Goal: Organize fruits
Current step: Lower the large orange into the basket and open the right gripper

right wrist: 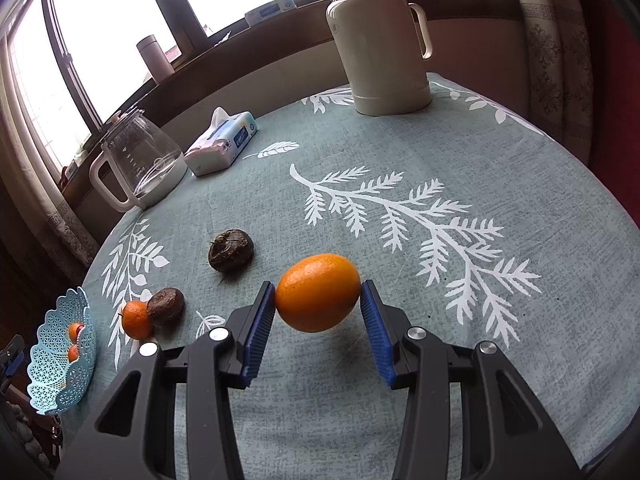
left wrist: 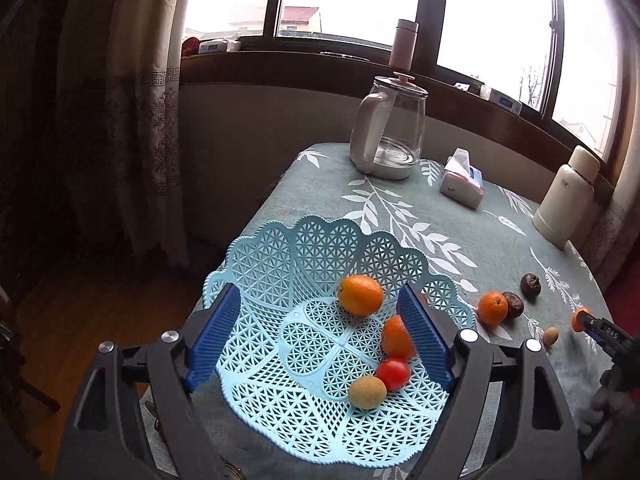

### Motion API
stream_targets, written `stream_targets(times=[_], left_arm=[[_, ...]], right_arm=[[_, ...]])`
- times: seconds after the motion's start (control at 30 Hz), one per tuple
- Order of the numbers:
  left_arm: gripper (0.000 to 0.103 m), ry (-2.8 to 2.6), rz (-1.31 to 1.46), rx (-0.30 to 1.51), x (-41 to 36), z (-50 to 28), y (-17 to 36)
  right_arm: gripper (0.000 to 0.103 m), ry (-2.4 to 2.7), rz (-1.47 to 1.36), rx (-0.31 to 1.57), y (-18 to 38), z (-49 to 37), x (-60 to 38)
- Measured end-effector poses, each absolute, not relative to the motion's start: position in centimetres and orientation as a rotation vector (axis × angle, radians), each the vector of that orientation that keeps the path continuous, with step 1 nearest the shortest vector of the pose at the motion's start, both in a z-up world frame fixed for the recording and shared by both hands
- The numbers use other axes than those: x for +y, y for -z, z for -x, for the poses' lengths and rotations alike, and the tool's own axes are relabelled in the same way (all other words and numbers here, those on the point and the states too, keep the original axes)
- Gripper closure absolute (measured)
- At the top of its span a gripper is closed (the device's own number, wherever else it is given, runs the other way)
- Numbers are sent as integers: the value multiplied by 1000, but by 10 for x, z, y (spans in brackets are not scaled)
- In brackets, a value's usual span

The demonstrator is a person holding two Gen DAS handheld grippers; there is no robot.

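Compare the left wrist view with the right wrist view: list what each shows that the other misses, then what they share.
Left wrist only: the red tomato and a tan round fruit inside the light blue lattice plastic basket, plus another small tan fruit on the cloth.

Right wrist only: the right claw closed on a large orange citrus, seen close up and whole.

Both: the basket, the small orange mandarin touching a dark brown wrinkled fruit, the glass kettle, tissue pack, cream thermos.
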State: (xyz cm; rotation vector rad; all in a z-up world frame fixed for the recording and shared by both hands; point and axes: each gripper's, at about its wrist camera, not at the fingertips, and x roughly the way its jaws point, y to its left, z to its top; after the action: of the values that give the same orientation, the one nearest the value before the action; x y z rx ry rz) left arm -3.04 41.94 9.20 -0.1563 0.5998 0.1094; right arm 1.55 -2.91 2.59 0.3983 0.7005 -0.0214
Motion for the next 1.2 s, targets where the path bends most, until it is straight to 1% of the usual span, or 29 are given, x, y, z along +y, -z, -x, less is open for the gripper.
stream_targets(times=[0.17, 0.23, 0.43, 0.53, 0.87, 1.2], left_arm=[[18, -88, 129, 571, 415, 40, -99], [15, -81, 116, 562, 413, 43, -101], [14, -64, 111, 551, 414, 49, -104], [10, -67, 120, 543, 418, 51, -104], [9, -77, 141, 520, 428, 58, -109], [9, -80, 157, 516, 435, 60, -109]], right_arm=[[58, -27, -378, 682, -42, -14, -13], [58, -55, -371, 673, -50, -11, -3], [58, -190, -369, 675, -71, -11, 39], [58, -260, -358, 685, -79, -12, 63], [58, -435, -244, 714, -93, -4, 152], [58, -514, -133, 765, -86, -4, 219]])
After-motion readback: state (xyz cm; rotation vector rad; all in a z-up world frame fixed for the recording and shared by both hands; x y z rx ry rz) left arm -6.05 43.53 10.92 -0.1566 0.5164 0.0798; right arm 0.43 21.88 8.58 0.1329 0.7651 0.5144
